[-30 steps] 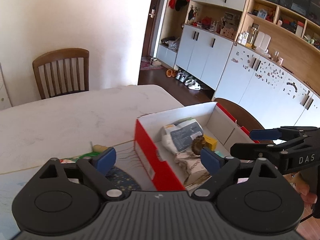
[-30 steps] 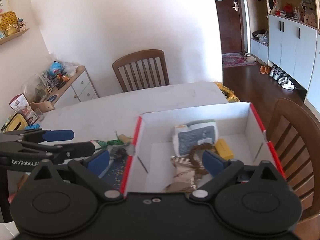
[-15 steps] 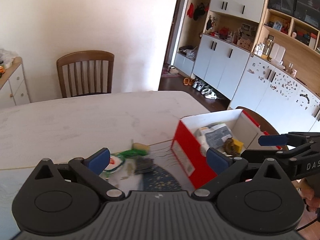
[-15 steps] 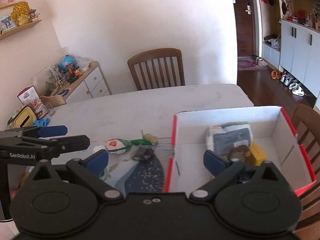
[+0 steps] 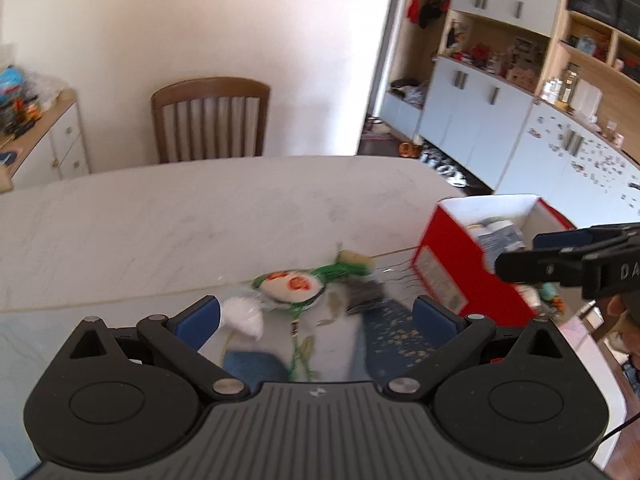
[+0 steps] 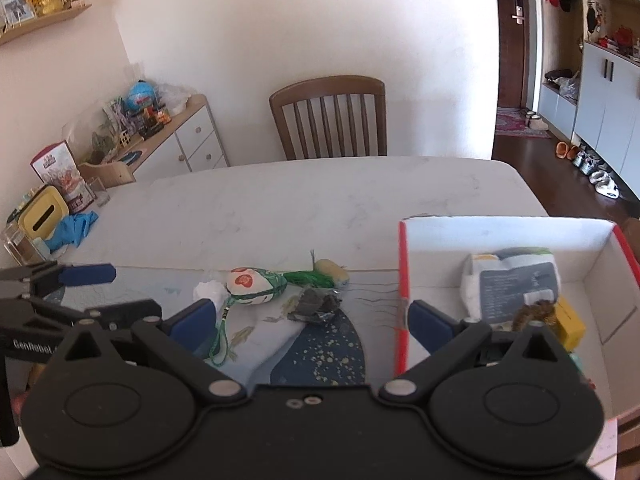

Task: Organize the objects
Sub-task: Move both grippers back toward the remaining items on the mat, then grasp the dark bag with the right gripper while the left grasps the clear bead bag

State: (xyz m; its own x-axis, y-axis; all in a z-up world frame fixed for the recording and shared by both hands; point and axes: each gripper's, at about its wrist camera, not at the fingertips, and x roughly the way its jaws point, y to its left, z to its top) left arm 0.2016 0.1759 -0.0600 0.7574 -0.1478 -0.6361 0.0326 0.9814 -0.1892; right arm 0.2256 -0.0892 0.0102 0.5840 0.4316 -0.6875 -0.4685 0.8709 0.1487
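Observation:
A red-edged white box [image 6: 504,236] sits on the table at the right and holds a white packet [image 6: 508,280], a brown ring and a yellow block [image 6: 570,322]. Left of it lie a white-and-green pouch with red hearts [image 6: 252,286], a green tassel [image 6: 308,278], a dark crumpled wrapper [image 6: 318,304] and a white wad [image 6: 208,292]. My left gripper [image 5: 316,318] is open and empty above these loose things; the pouch [image 5: 290,286] lies just ahead of it. My right gripper [image 6: 308,318] is open and empty, between the loose things and the box.
A blue patterned mat [image 6: 320,352] covers the near part of the marble table [image 6: 300,200]. A wooden chair [image 6: 328,116] stands at the far side. A sideboard [image 6: 160,148] with clutter is at the left; a yellow box and blue cloth [image 6: 70,228] lie at the table's left edge.
Both grippers have swung left, away from over the box, so the loose things on the mat now lie ahead of them. Both stay open and empty.

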